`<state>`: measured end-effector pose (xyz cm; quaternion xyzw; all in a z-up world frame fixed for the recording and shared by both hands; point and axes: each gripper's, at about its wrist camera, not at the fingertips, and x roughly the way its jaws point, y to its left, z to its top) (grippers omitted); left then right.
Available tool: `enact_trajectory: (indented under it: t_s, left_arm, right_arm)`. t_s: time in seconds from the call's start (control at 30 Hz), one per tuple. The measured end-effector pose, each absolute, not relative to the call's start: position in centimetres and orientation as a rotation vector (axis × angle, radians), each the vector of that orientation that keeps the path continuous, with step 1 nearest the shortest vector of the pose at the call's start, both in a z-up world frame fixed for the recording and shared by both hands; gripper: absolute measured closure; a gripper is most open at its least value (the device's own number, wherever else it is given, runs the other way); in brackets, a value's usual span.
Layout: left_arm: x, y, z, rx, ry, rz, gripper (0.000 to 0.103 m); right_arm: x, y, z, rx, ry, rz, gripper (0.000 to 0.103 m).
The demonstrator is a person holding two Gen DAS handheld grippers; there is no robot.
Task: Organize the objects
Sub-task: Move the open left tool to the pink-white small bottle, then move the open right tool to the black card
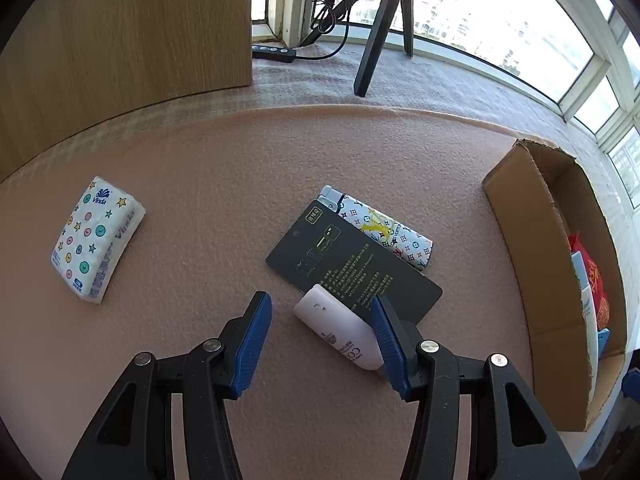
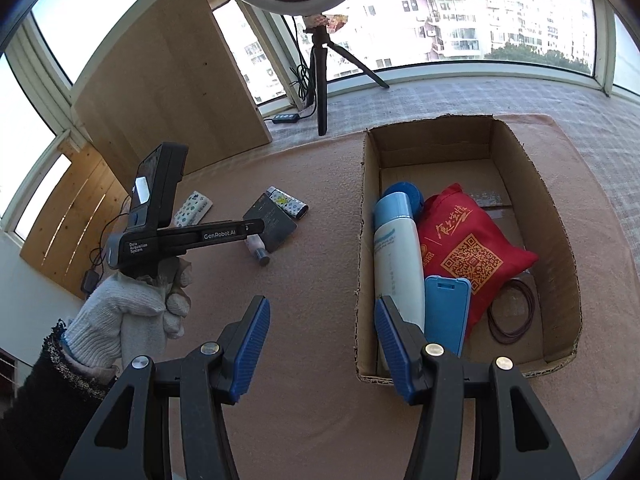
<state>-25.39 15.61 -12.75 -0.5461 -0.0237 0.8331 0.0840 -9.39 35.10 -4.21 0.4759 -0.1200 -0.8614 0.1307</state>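
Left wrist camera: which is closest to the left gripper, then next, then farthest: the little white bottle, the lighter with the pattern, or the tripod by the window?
1. The little white bottle, lying just ahead of the left gripper, toward its right side.
2. The patterned lighter, farther up the mat, partly under the dark card.
3. The tripod, far back by the window.

My left gripper (image 1: 320, 318) points steeply down, its blue-padded jaws parted with nothing clamped between them. My right gripper (image 2: 320, 320) tilts down too, jaws likewise apart and empty. In the right wrist view my gloved left hand (image 2: 132, 308) wraps the left gripper's handle, dark sleeve (image 2: 44, 384) at the wrist; its fingertips look slightly blurred.
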Motion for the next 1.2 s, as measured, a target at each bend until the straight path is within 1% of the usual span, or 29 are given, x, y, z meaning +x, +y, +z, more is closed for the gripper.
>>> enact_trajectory:
  t_s: [0.17,0.37,0.4,0.47,0.53,0.8,0.97,1.2]
  left_arm:
    - [-25.0,14.7,-13.5,-1.634,-0.099,2.477,0.048]
    - [-23.7,13.5,-13.6,-1.612,-0.09,2.48,0.05]
    - [-23.4,13.2,-13.6,-1.604,-0.087,2.486,0.053]
    - [-23.0,12.6,-13.6,-1.598,-0.083,2.503,0.065]
    - [-22.8,11.8,-13.7,-1.593,-0.102,2.508,0.069]
    - [-20.8,9.4,-13.6,-1.599,-0.12,2.521,0.07]
    - [-19.3,7.5,-13.7,-1.601,-0.135,2.546,0.07]
    - [-17.7,5.3,-13.7,-1.608,-0.173,2.556,0.069]
  right_arm:
    - [-10.3,34.0,-4.1,1.383,-0.334,-2.481,0.052]
    - [-12.0,32.3,-3.8,1.374,-0.306,-2.454,0.052]
    - [-12.2,32.0,-3.8,1.373,-0.3,-2.448,0.052]
    - [-12.8,31.4,-3.8,1.374,-0.29,-2.44,0.052]
    - [-13.3,30.9,-4.0,1.379,-0.286,-2.43,0.052]
    - [-15.8,28.6,-5.0,1.405,-0.275,-2.367,0.052]
    - [-18.8,27.0,-6.2,1.436,-0.299,-2.296,0.052]
    - [-22.4,24.3,-8.9,1.508,-0.189,-2.257,0.052]
